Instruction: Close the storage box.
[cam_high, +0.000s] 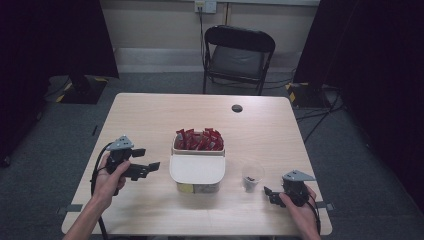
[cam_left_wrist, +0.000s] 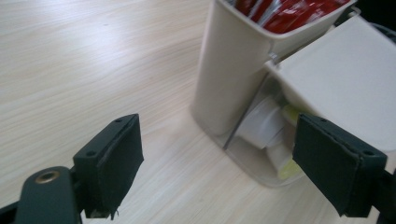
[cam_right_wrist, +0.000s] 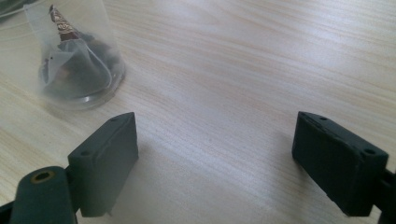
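Beside the box (cam_high: 197, 170), the left gripper (cam_high: 146, 159) and right gripper (cam_high: 270, 195) wait spread wide and empty, likely ready to grab.

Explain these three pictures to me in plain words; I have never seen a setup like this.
A person sits at a wooden table with a hand-held gripper in each hand: the left hand-held gripper and the right hand-held gripper. Both are open and hold nothing. The high view looks down from above. The other two come from cameras riding on each tool, looking past its black jaws. On the table stand a cream organizer box with red packets in its rear compartment, and a clear plastic cup with a tea bag inside.
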